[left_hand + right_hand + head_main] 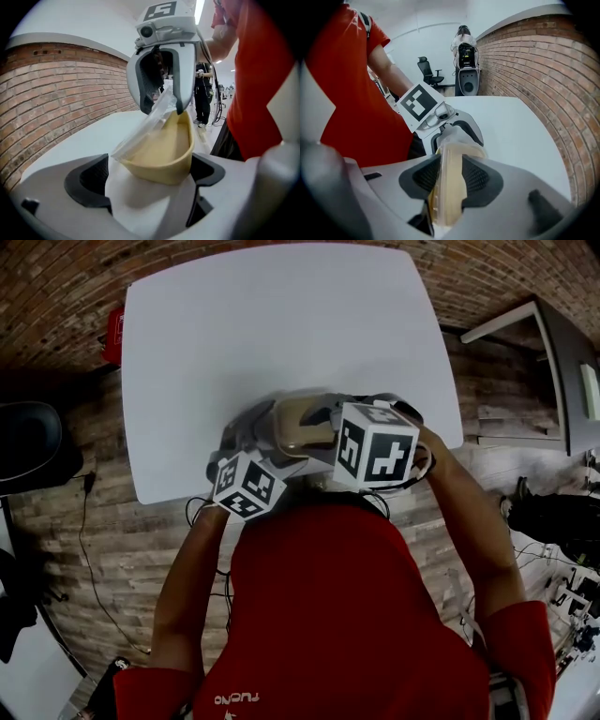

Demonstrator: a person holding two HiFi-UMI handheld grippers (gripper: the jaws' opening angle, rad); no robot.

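A beige container (302,424) with a clear plastic lid (149,123) hangs between both grippers, just above the near edge of the white table (281,324). My right gripper (449,182) is shut on the container (449,187), which stands edge-on between its pads. From the opposite end, my left gripper (147,180) is shut on a white sheet (140,192) wrapped under the container (161,154). In the left gripper view, the right gripper (164,101) pinches the far rim and the lid. In the right gripper view, the left gripper (457,133) clasps the white sheet (454,135).
Brick-patterned floor surrounds the table. A red object (112,334) sits off the table's far left corner, and a dark chair (28,442) stands at the left. An office chair (429,70) and a black machine (466,70) stand beyond the table. People (204,93) stand in the background.
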